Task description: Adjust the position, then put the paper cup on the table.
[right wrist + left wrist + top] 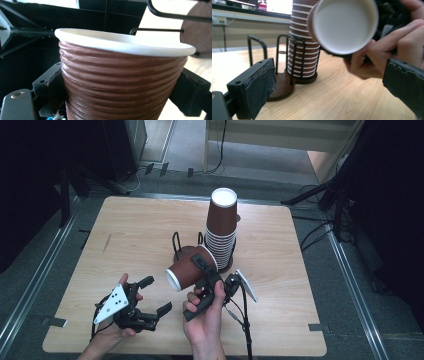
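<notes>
A tall stack of brown ribbed paper cups (221, 232) stands in a black wire holder (181, 251) at the table's middle. My right gripper (201, 266) is shut on a single brown cup (184, 272), held on its side just in front of the holder with its white mouth facing left. In the right gripper view the jaws press on both sides of that cup (120, 82). My left gripper (155, 295) hovers open and empty at the front left. Its view looks between wide-apart jaws at the cup's white inside (344, 23), the stack (303, 50) and the holder (283, 85).
The wooden table (135, 227) has bare room at the left, back and right. Cables trail from both grippers over the front edge. Beyond the table lie a grey floor, dark stand legs (320, 192) at the back right and loose cables (132, 182) at the back left.
</notes>
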{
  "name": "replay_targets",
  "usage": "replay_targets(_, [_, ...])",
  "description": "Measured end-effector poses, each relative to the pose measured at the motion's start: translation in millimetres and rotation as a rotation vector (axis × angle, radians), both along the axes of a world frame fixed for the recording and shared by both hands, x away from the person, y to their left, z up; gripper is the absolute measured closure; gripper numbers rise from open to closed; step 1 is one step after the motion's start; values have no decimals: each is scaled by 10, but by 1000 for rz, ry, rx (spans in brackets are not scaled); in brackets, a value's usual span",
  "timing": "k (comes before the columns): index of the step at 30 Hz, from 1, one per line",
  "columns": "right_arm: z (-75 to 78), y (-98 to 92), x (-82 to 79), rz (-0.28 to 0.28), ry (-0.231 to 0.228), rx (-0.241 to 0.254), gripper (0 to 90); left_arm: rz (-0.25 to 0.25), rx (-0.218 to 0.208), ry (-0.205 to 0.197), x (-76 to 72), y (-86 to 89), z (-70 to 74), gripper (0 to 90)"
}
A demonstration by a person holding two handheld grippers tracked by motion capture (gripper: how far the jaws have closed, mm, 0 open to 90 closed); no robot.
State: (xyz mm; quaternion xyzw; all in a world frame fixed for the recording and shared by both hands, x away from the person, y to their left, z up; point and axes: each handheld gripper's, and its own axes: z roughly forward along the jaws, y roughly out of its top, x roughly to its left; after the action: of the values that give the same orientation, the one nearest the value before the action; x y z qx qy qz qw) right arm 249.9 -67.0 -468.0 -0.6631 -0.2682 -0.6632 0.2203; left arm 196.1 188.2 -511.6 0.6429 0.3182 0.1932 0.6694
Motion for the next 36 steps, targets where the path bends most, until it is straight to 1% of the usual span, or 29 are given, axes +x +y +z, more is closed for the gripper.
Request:
replay_targets(4, [61, -43, -28, -27, -60, -66, 123, 14, 8, 19, 8, 40, -29, 0])
replay_targets(6, [83, -57, -38, -38, -78, -93, 123, 21, 18, 23, 9, 71, -49, 0])
replay_targets(9, [125, -77, -57, -71, -102, -175, 123, 37, 18, 34, 19, 117, -79, 0])
replay_targets(12, [150, -76, -80, -112, -117, -292, 125, 61, 15, 45, 43, 174, -102, 0])
replay_targets(14, [149, -74, -86, -112, -132, -327, 125, 82, 18, 51, 67, 230, -112, 0])
replay_targets(15, [144, -74, -93, -118, -135, -366, 126, 86, 17, 52, 74, 250, -115, 0])
replay_targets(16, [142, -74, -97, -124, -141, -382, 126, 96, 18, 53, 83, 279, -119, 0])
replay_targets(17, [136, -77, -102, -137, -151, -411, 126, 105, 16, 57, 90, 308, -122, 0])
replay_targets(18, [147, -77, -118, -147, -132, -443, 126, 115, 14, 59, 95, 341, -127, 0])
replay_targets(19, [150, -76, -129, -155, -127, -485, 126, 121, 15, 64, 99, 372, -132, 0])
replay_targets(20, [147, -79, -132, -153, -134, -511, 126, 129, 15, 66, 102, 403, -137, 0])
replay_targets(21, [141, -87, -135, -149, -143, -524, 126, 136, 12, 68, 103, 423, -142, 0])
replay_targets(23, [143, -98, -140, -154, -155, -532, 126, 153, 10, 78, 101, 488, -151, 0])
replay_targets(25, [148, -100, -150, -176, -182, -559, 126, 169, 1, 79, 97, 542, -152, 0])
replay_targets(26, [145, -91, -154, -200, -218, -604, 126, 174, 2, 81, 96, 572, -152, 0])
replay_targets(27, [145, -91, -154, -200, -218, -604, 126, 179, -1, 84, 94, 591, -154, 0])
replay_targets(28, [143, -88, -158, -206, -230, -623, 126, 187, -5, 85, 94, 623, -160, 0])
replay_targets(30, [133, -81, -167, -219, -263, -677, 127, 198, 3, 91, 84, 674, -175, 0])
replay_targets(31, [118, -79, -171, -238, -294, -719, 127, 202, 4, 92, 78, 695, -184, 0])
replay_targets(32, [118, -79, -171, -238, -294, -719, 127, 205, 6, 92, 74, 714, -191, 0])
replay_targets(33, [112, -79, -172, -250, -309, -740, 127, 213, 7, 94, 66, 742, -203, 0])
replay_targets(34, [101, -81, -173, -264, -330, -780, 126, 217, 7, 97, 61, 759, -209, 0])
replay_targets(35, [96, -81, -173, -270, -337, -800, 126, 221, 12, 97, 55, 791, -218, 0])
replay_targets(36, [83, -89, -171, -280, -351, -839, 127, 226, 17, 97, 52, 816, -222, 0])
